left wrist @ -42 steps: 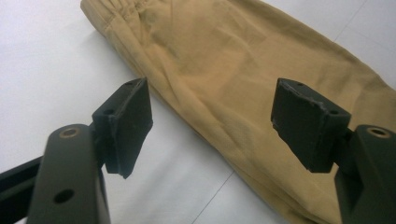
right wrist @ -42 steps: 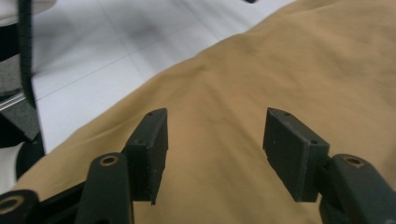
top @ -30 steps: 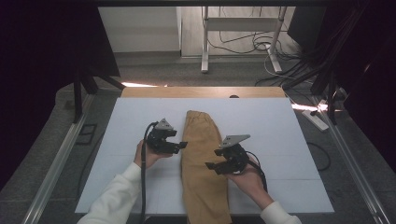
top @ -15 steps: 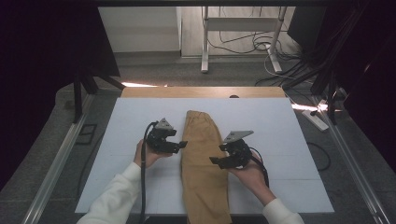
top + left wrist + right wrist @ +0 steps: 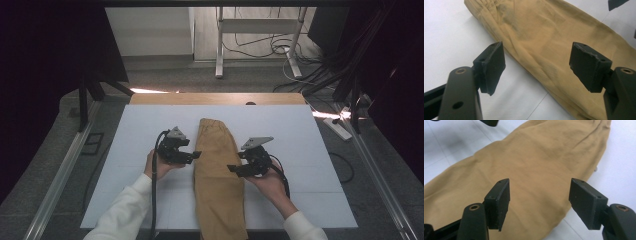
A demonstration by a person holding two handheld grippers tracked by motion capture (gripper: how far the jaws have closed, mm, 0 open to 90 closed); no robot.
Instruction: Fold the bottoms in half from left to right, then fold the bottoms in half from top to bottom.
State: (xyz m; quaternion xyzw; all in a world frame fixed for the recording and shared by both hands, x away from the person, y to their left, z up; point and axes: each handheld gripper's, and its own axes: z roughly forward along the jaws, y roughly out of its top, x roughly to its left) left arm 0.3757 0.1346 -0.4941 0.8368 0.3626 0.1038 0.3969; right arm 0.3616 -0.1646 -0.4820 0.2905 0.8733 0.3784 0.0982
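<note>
Now both claws [image 5: 196, 154] [image 5: 234, 169] flank the trousers [image 5: 218, 175], open.

A white table [image 5: 310, 150] with a wooden far edge carries tan trousers [image 5: 217, 175], folded lengthwise down its middle and hanging over the near edge.

High view: above the near edge, facing forward and down over the white table [image 5: 310, 150]; both gripper views: close, low, aimed inward from left and right; all share the tan garment [image 5: 217, 170] [image 5: 554, 45] [image 5: 529, 175].
</note>
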